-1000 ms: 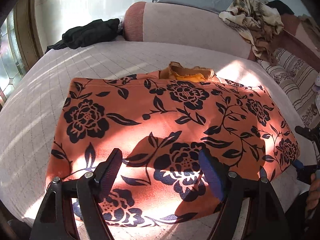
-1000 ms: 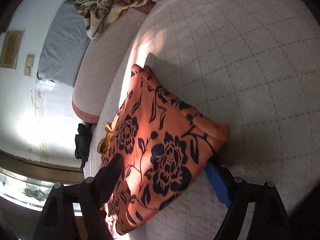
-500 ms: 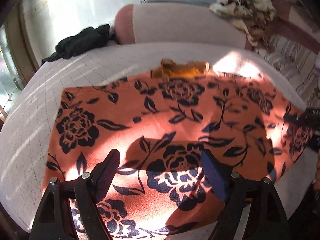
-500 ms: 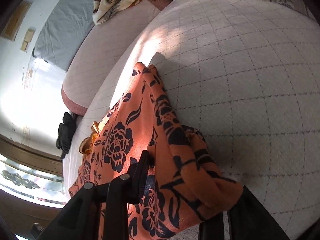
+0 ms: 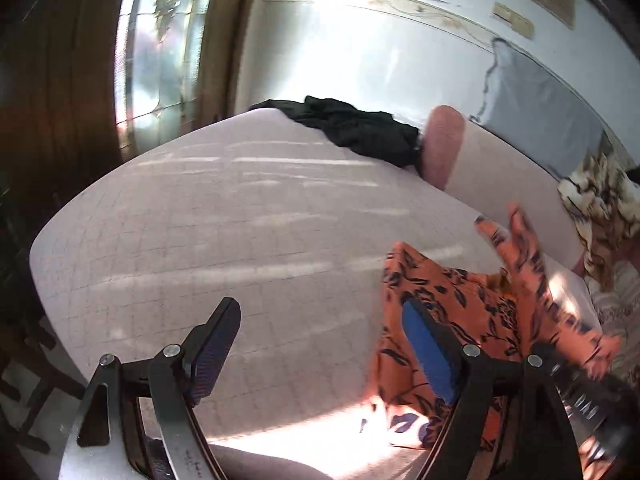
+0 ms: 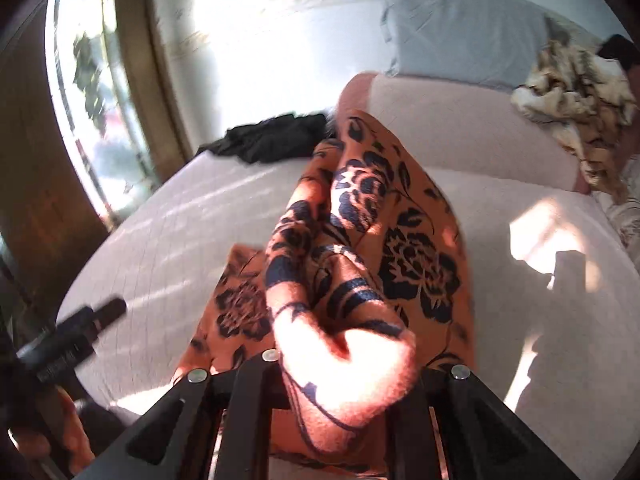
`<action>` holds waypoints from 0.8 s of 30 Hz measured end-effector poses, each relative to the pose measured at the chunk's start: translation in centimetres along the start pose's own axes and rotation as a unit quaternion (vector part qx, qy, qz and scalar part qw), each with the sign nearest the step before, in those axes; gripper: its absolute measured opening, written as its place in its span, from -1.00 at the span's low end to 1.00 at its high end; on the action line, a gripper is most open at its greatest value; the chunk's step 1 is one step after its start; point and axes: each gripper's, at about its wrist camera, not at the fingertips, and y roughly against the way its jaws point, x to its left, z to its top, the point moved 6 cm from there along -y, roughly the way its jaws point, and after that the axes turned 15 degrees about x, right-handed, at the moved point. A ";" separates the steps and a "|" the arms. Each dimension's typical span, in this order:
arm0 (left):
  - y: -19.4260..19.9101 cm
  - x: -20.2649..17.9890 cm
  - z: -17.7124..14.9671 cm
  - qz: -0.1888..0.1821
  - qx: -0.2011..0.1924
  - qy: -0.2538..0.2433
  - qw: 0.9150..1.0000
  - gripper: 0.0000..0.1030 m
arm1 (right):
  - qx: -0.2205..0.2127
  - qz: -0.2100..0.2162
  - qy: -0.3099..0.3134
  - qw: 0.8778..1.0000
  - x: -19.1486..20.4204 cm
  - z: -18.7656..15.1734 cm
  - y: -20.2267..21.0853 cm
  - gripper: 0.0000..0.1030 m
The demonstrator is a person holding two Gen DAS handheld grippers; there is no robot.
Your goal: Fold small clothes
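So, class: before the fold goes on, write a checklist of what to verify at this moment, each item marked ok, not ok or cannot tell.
1. Right gripper has the orange floral cloth: ok, jaws closing with a bunched edge between them.
2. Left gripper free: ok, open, nothing between its fingers.
3. Cloth lifted clear of the bed: not ok, its lower part lies on it.
4. Bed surface clear where the fold will land: ok.
5. Black garment out of the way: ok, at the far edge.
6. Layers aligned: cannot tell, blurred.

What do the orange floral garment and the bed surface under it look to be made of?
Orange floral garment: soft woven or knit cloth, matte with a slightly fuzzy edge where sunlit, bunching in limp folds; fibre unclear. Bed surface: pale quilted fabric, matte, with a stitched grid of squares, probably a padded mattress cover.
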 end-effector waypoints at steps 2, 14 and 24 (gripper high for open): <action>-1.5 2.4 -0.4 0.000 0.026 0.036 0.999 0.62 | 0.092 0.017 0.024 0.995 3.0 -2.6 -6.6 -0.67; -2.6 3.5 -1.0 -0.030 0.027 0.048 0.998 0.62 | 0.022 0.048 0.008 0.999 5.9 0.4 -1.3 -0.61; -1.0 2.6 -1.6 -0.064 0.024 0.024 0.997 0.62 | 0.045 0.120 0.021 0.992 6.9 -4.3 -2.1 0.66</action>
